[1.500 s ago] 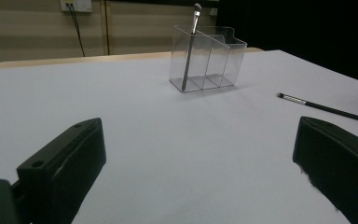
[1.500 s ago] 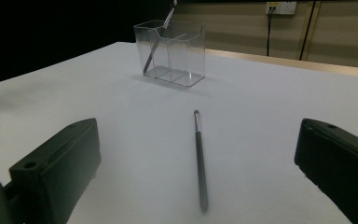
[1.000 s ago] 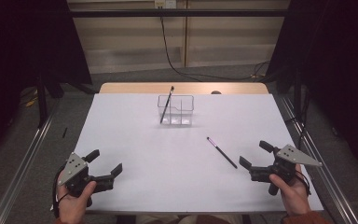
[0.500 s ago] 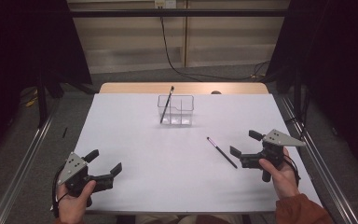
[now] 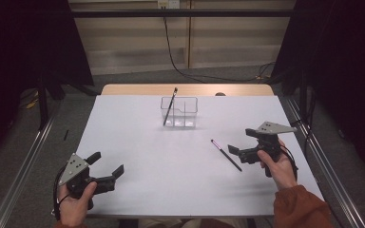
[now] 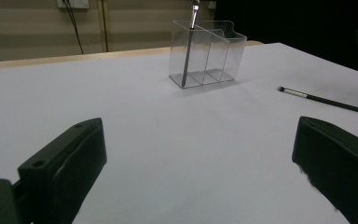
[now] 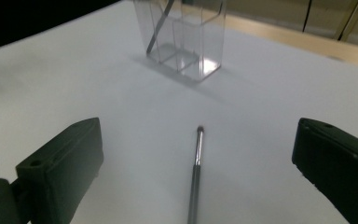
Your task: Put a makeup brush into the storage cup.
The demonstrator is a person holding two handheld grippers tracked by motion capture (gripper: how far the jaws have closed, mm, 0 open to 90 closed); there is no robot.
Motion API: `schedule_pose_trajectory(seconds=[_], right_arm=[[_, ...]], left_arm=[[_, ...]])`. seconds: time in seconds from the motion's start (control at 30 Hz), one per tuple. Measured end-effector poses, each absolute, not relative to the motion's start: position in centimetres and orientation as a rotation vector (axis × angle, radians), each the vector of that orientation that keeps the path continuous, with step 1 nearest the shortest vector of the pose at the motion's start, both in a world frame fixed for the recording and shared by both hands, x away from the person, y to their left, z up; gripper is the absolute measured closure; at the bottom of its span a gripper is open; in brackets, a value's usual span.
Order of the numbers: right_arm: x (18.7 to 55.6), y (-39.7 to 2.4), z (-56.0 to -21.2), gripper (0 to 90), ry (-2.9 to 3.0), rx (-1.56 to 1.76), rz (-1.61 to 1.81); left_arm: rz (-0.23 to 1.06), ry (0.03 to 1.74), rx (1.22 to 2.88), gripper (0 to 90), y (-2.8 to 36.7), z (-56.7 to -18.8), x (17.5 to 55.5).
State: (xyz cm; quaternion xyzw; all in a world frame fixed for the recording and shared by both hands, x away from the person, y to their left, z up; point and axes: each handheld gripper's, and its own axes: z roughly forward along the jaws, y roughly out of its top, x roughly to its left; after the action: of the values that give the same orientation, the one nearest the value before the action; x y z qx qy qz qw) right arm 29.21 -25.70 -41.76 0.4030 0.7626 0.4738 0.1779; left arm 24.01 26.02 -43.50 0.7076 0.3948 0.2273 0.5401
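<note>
The brush (image 7: 195, 186) is seen lying flat on the desk (image 5: 171, 152) between the wide-open jaws of the right gripper (image 5: 247, 145), untouched; its near end is cut off in the right gripper view, while its full length is shown in the high view (image 5: 226, 155). The left gripper (image 5: 105, 167) is held with jaws wide, empty. Farther off, a second brush (image 5: 169, 107) is leaned in the clear organiser (image 5: 179, 112).
</note>
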Motion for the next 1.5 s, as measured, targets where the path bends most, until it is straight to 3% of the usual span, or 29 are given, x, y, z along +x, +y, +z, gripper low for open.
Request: schedule_pose_trajectory(seconds=[1.03, 1.17, 1.5], right_arm=[[33.6, -22.7, -42.1, 8.0, 2.738, 1.130, 0.706], [33.9, -22.5, -42.4, 22.8, 2.822, 1.147, 0.598], [34.1, -22.3, -43.5, 43.5, 2.893, 1.189, 0.443]], left_arm=[[0.541, 0.932, 1.708, 3.3, 26.2, -43.6, 24.6], [0.545, 0.933, 1.711, 3.3, 26.3, -43.6, 24.6], [0.553, 0.927, 1.720, 3.4, 26.2, -43.6, 24.5]])
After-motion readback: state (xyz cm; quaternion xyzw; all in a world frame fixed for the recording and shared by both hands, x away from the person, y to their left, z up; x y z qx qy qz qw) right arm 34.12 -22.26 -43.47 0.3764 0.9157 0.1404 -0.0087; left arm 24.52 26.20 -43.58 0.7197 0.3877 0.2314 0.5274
